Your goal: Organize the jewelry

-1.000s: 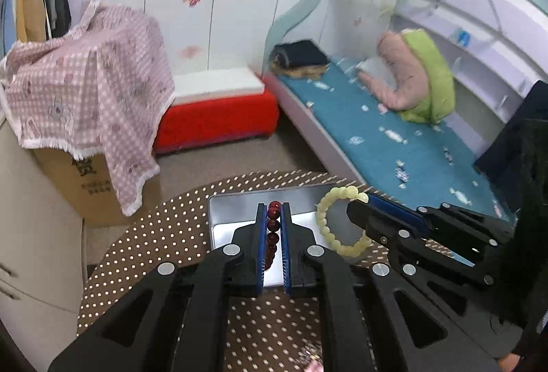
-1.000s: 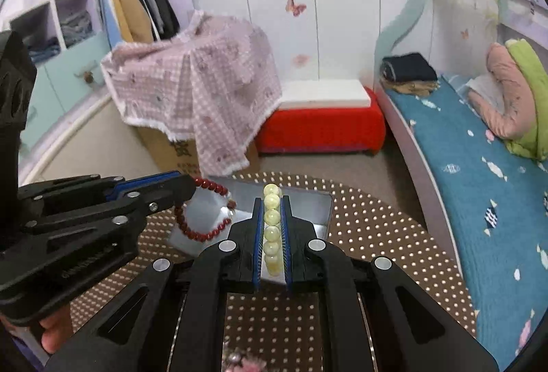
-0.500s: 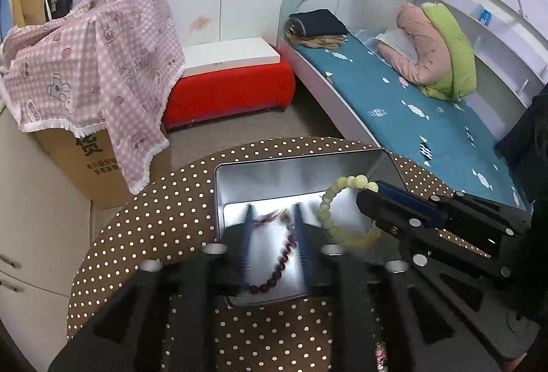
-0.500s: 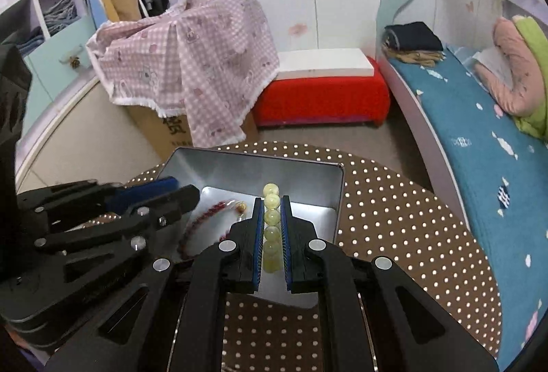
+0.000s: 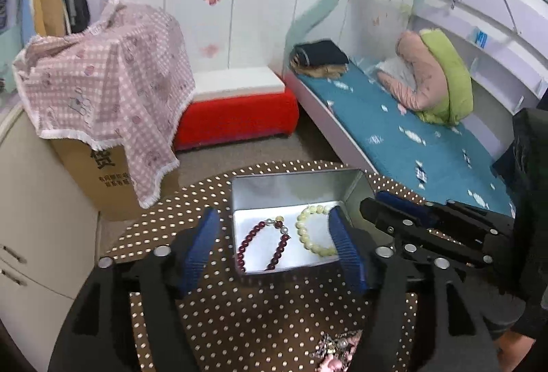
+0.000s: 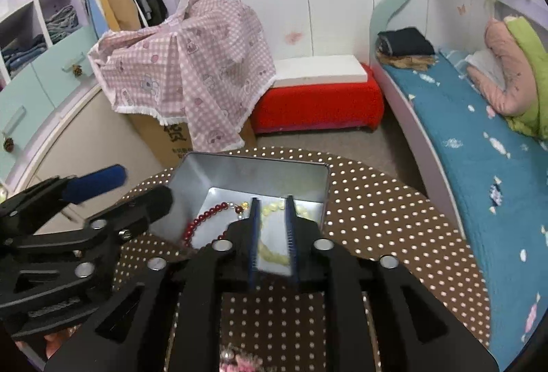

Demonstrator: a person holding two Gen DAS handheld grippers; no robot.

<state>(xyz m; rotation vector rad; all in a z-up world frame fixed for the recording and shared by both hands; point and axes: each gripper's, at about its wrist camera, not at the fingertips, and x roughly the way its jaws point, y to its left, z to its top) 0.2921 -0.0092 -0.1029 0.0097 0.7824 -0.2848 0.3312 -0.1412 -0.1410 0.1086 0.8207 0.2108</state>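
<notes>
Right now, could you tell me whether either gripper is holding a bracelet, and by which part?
Neither. The red bracelet and yellow bracelet lie in the tin; left gripper and right gripper are opening.

The dark red bead bracelet (image 5: 262, 243), clamped a second ago in the left gripper (image 5: 274, 245), has been released and now lies flat on the floor of the metal tin (image 5: 291, 187); the jaws are opening wide. The pale yellow bead bracelet (image 5: 313, 231), earlier pinched by the right gripper (image 6: 272, 231), has been lowered into the tin at 3 o'clock of the red one; those jaws are opening.
</notes>
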